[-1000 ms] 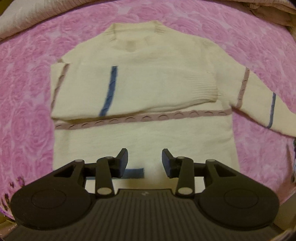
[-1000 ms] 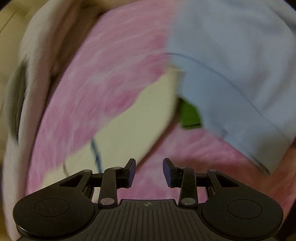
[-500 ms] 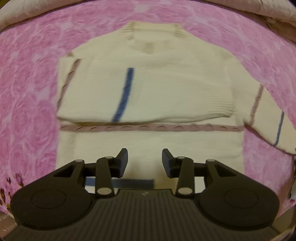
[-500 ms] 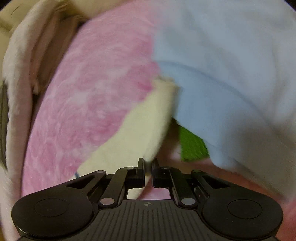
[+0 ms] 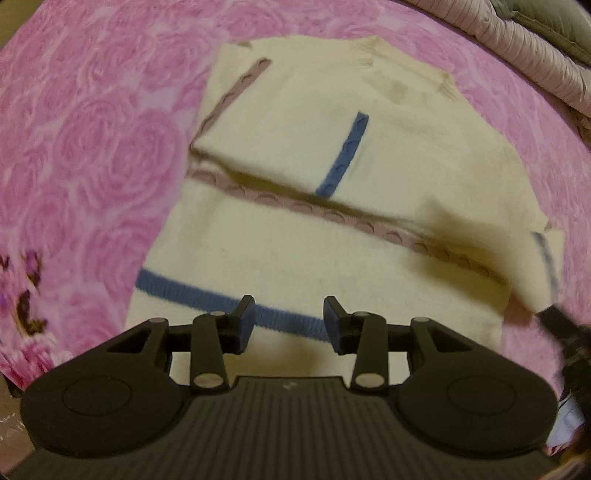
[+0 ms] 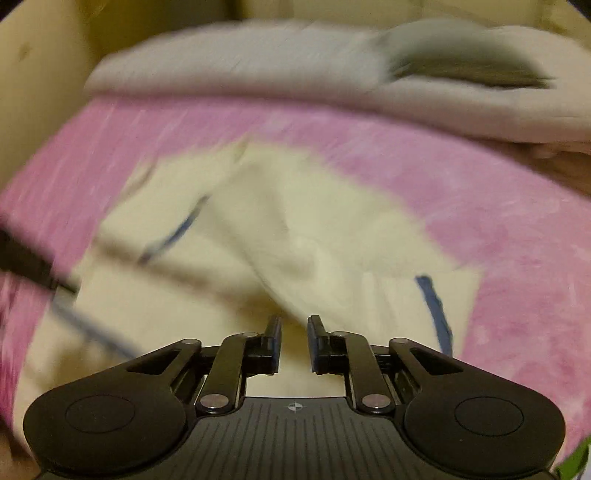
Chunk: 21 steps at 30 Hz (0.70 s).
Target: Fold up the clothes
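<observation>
Now | cream sweater (image 5: 332, 236) on pink blanket (image 5: 92, 147) | left hand-held gripper (image 5: 289, 321) open, empty | right hand-held gripper (image 6: 294, 341) just parting, empty

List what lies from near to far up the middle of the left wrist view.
Left gripper → blue hem stripe → mauve cable band → folded sleeve → sweater collar → pink rose blanket.

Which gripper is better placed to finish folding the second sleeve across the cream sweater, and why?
Right. The right gripper has the sleeve draped just ahead of its barely parted jaws, which have just been opening. The left gripper hovers open over the sweater's hem.
</observation>
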### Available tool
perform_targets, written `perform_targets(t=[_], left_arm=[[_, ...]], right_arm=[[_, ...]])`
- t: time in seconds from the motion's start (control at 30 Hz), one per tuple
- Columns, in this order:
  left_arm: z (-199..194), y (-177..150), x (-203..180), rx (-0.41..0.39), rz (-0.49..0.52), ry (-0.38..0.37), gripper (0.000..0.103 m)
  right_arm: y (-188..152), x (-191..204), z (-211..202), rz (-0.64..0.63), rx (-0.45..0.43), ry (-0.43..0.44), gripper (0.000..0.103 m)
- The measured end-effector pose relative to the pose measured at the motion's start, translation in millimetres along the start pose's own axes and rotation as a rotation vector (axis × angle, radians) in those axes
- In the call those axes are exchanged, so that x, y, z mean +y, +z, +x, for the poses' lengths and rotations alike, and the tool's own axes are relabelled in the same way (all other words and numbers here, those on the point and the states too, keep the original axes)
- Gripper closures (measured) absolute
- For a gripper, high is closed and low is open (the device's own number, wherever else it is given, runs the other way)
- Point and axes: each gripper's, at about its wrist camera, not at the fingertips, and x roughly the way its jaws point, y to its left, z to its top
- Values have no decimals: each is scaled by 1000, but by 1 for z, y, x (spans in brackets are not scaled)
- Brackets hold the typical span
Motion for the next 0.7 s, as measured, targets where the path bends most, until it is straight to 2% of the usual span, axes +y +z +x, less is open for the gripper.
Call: perform_targets(t=[0.07, 0.13, 0.23, 0.3, 0.37, 0.47, 0.6, 0.67, 0.7], left_arm=[[5, -7, -3, 2, 8, -20, 66], [17, -13, -7, 4, 5, -55, 66], [37, -19, -15, 6, -23, -115, 65], [52, -19, -20, 4, -72, -177, 65], [65, -13, -25, -20, -123, -224, 65], [80, 3, -36, -83, -171, -267, 65], [106, 24, -56, -95, -156, -288, 60], [119, 27, -66, -73, -134, -266, 65], [119, 26, -71, -88, -107, -276, 71]], right_arm=[[-13, -5, 11, 17, 72, -12, 88], [-26, -37, 19, 114, 140, -45, 87], [-52, -96, 25, 350, 242, -121, 86], [-78, -143, 20, 573, 281, -154, 86], [-102, -181, 12, 784, 288, -163, 86], [-129, -218, -1, 981, 267, -174, 86], [-130, -217, -4, 989, 269, -199, 86], [-128, -210, -1, 957, 288, -209, 86], [-129, -203, 4, 946, 295, -206, 86]])
